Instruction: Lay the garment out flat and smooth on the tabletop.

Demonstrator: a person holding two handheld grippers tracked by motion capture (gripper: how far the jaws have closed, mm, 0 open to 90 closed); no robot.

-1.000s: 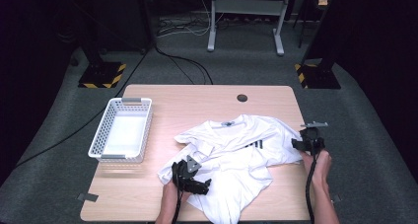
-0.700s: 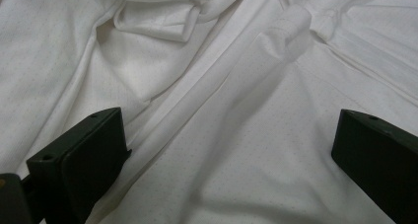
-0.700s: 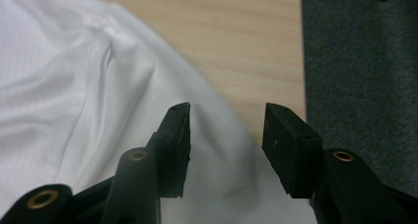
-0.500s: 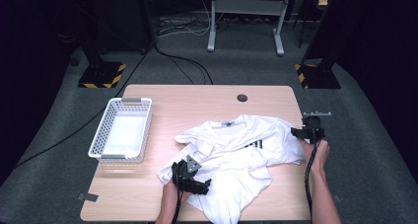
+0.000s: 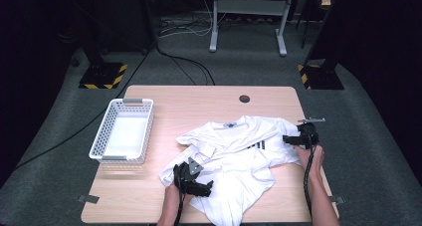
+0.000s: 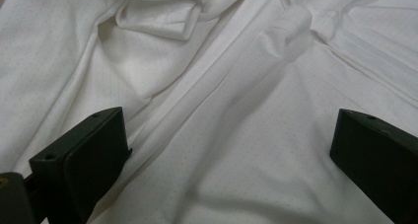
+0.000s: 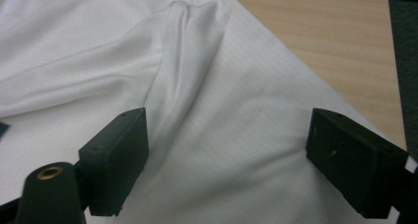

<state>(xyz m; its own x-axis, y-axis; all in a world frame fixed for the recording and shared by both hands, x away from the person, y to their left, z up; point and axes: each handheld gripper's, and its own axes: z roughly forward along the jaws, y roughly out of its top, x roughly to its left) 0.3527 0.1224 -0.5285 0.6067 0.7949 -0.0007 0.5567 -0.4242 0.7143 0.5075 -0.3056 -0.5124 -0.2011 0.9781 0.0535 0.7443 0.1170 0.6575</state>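
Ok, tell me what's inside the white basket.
The basket looks empty: its plain white floor shows through the open top, with nothing lying on it. The strip of floor just behind the near wall is hidden from the high view, so something small there can't be ruled out.

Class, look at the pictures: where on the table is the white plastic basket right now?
In the high view, the white perforated plastic basket sits on the left side of the light wooden table, apart from the crumpled white T-shirt to its right.

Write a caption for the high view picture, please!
Two hand-held grippers, left and right, open over a crumpled white T-shirt beside an empty white basket.
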